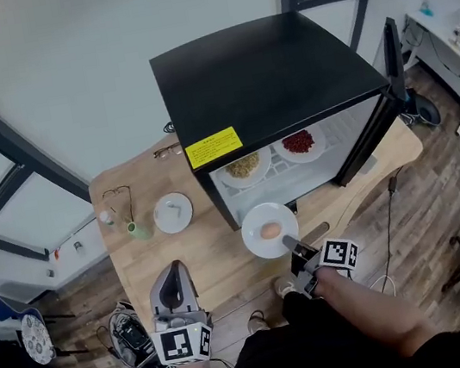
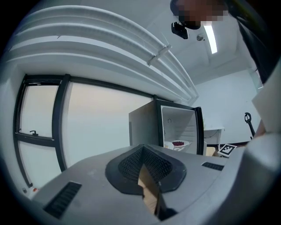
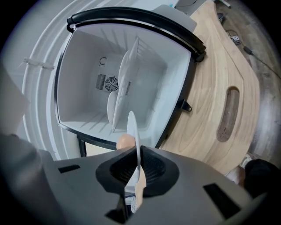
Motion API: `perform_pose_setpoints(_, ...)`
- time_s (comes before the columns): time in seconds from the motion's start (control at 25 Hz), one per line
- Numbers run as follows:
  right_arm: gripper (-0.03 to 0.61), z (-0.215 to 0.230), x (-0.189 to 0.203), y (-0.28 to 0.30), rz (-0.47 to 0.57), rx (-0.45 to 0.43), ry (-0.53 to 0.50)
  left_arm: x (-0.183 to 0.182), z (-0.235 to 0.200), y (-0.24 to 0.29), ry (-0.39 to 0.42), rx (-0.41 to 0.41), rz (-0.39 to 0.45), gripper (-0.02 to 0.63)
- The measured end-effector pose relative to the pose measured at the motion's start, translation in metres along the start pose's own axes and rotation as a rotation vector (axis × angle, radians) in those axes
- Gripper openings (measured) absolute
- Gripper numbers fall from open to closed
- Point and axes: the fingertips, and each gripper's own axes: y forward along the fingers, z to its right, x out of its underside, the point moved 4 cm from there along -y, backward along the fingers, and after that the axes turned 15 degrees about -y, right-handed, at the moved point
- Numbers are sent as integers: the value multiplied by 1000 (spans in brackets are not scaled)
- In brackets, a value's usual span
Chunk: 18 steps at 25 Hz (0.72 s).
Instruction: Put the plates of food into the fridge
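White plate (image 1: 252, 221): held just near the open fridge (image 1: 273, 75), over the wooden table (image 1: 216, 255).
Handling: judged stiff, light and breakable; the loose egg (image 1: 270, 230) may roll, so keep it level.
Right gripper (image 1: 291, 243): jaws clamped on the plate's near rim.
Left gripper (image 1: 174, 271): jaws together, empty.

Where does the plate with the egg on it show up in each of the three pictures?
Head view: plate with the egg lies lower centre, before the open fridge, clamped by the right gripper.
Left gripper view: not in it; the fridge stands right of centre.
Right gripper view: plate with the egg stands edge-on between the jaws, fridge behind.
Shared landmark: the fridge.
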Motion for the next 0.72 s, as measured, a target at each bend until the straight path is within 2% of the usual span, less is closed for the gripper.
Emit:
perform_pose_setpoints(0.44, 37, 30, -34, 24, -17, 28, 11, 0, 17, 52, 48, 24, -26, 3)
perform_pose_setpoints(0.72, 37, 49, -53, 48, -65, 70, -11, -5, 9, 73, 57, -26, -7, 3)
